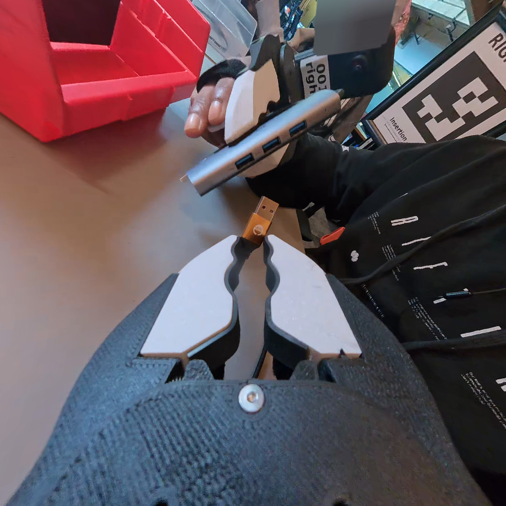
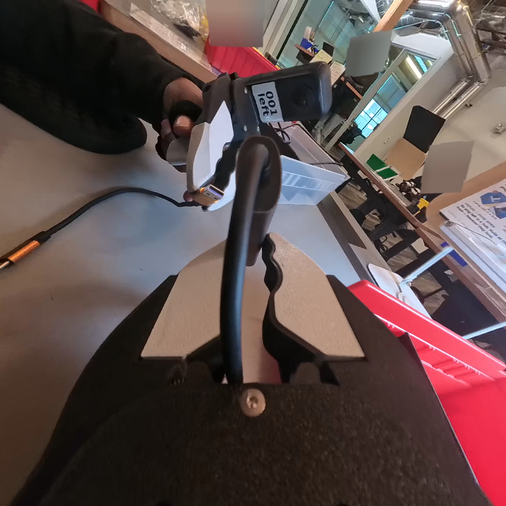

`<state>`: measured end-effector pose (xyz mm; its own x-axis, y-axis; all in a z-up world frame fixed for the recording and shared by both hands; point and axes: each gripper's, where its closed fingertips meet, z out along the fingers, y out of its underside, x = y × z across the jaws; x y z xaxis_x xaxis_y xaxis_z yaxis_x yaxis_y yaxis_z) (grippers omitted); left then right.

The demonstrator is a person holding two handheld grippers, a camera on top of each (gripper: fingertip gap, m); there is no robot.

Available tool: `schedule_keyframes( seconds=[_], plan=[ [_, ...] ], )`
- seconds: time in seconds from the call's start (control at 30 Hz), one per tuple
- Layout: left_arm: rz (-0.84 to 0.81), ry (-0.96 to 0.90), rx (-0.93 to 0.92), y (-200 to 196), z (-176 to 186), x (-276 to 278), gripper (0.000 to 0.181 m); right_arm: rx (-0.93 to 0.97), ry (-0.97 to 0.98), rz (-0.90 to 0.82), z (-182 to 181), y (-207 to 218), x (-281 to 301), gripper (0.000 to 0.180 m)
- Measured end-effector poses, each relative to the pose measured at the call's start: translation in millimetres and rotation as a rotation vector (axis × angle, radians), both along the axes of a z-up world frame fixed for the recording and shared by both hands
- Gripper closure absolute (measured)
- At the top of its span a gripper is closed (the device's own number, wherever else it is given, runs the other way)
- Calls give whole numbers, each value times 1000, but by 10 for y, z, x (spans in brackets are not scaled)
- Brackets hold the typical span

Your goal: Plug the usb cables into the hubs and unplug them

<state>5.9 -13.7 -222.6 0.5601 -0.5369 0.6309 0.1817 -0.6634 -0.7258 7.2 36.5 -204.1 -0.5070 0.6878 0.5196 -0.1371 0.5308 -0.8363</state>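
The USB plug (image 1: 260, 223), pinched in the left gripper (image 1: 250, 242), sat skewed to the hub (image 1: 260, 142) clamped in the right gripper (image 2: 258, 246); misalignment could jam it.

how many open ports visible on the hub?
3, in a row along the near side of the grey hub: at and. Other sides are hidden.

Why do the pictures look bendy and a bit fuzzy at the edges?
Both wrist cameras are wide-angle, so straight edges curve. In the left wrist view the orange USB plug and grey hub look sharp, the red bin softer. In the right wrist view the hub's black cable looms close and blurry.
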Motion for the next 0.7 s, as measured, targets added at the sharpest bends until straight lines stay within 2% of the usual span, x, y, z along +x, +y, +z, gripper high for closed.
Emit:
schedule_keyframes(
  seconds=[0.17,0.27,0.7],
  plan=[
    [30,16,-29,28,-61,-33,166,71,3,7,-64,-58,12,162],
    [68,-10,-111,52,-157,-83,166,166,14,-4,-131,-65,12,162],
    [77,54,-309,-10,-510,-74,167,736,133,-40,-499,-126,-63,163]
  ],
)
